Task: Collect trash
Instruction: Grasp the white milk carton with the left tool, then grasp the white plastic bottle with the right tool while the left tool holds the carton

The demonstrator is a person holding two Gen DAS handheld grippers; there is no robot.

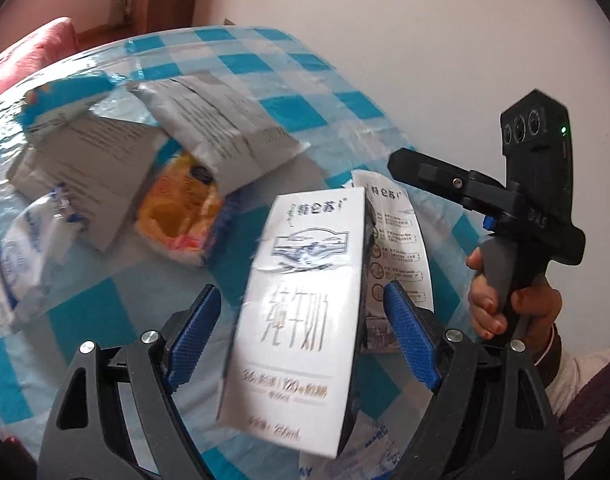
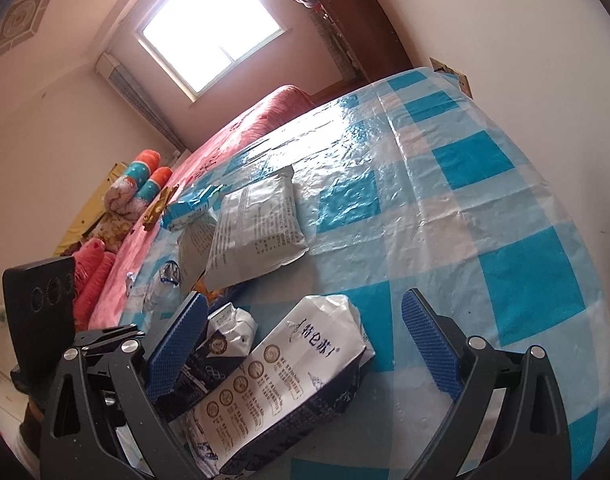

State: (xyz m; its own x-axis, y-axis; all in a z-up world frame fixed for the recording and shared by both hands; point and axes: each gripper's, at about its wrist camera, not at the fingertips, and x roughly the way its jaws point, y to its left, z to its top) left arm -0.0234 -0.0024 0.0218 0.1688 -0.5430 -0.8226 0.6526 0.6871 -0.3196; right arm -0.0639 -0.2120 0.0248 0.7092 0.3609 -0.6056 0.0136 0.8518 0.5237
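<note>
A white milk carton [image 1: 301,320] with grey lettering stands tilted between the blue pads of my left gripper [image 1: 303,290]. The jaws are wide and open; a gap shows beside the left pad [image 1: 197,332], and the carton looks blurred. Behind it a second, crumpled milk carton [image 1: 397,248] printed with round icons lies on the cloth. In the right wrist view that carton [image 2: 289,380] lies lengthwise between the spread fingers of my right gripper [image 2: 305,298], clear of the right pad [image 2: 429,348]. The first carton [image 2: 229,330] sits by the left pad.
A blue-and-white checked plastic cloth [image 2: 485,208] covers the table. Further trash lies on it: silver printed packets [image 2: 257,224], a blue foil packet [image 2: 189,204], an orange wrapper [image 1: 185,216], a white-and-blue plastic bag [image 1: 25,248]. A hand [image 1: 517,300] holds the right tool's handle. A red-covered bed [image 2: 241,136] lies beyond.
</note>
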